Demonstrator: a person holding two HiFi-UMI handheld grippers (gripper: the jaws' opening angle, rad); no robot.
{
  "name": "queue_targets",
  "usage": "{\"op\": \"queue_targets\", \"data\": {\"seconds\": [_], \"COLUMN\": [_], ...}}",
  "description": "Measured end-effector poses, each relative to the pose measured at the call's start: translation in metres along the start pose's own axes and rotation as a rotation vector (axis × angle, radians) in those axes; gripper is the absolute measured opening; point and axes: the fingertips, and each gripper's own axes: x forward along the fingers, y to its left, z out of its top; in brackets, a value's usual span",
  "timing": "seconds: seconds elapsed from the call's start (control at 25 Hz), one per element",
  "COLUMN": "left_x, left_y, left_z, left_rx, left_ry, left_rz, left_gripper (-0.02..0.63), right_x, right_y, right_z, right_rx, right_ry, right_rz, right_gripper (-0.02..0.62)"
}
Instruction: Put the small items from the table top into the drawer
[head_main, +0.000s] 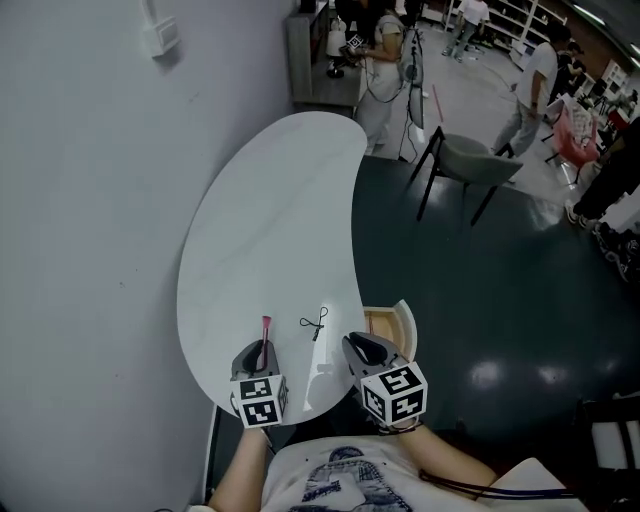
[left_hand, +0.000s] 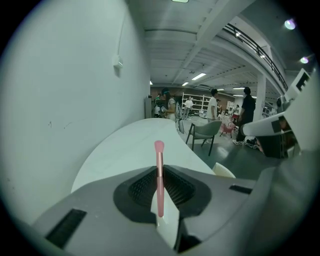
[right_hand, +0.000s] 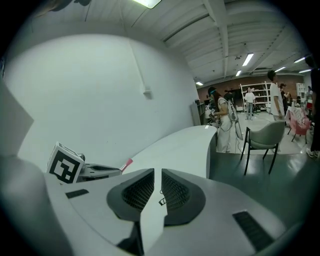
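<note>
**Brush clamped, drawer half hidden**

The open, pale wooden drawer (head_main: 384, 321) shows only a corner beside the right gripper (head_main: 360, 347), which covers the rest. A small black wiry item (head_main: 314, 323) lies on the white kidney-shaped table (head_main: 270, 210), too small to identify. Both grippers slant down over the table's near end. The left gripper (head_main: 256, 352) pinches a slim pink brush (left_hand: 159, 167), whose head pokes past the jaws. The right gripper's jaws stand a slit apart, empty.

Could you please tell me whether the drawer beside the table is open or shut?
Open: in the head view the drawer juts out past the table edge, and its wooden inside shows.
</note>
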Motion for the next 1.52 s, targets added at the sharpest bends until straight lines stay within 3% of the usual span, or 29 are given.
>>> {"op": "queue_targets", "data": {"seconds": [0.72,1.52], "left_x": [-0.01,-0.001], "left_y": [-0.196,-0.315], "left_z": [0.005,-0.008], "left_rx": [0.1,0.153], "left_ry": [-0.028,-0.017], "left_rz": [-0.11,-0.229], "left_gripper": [0.06,0.06], "right_x": [-0.132,-0.208], "right_y": [-0.121,-0.188], "right_z": [-0.036,-0.077], "right_rx": [0.086,0.129], "right_ry": [-0.068,-0.084], "right_rz": [-0.083,-0.163], "right_gripper": [0.06,0.06]}}
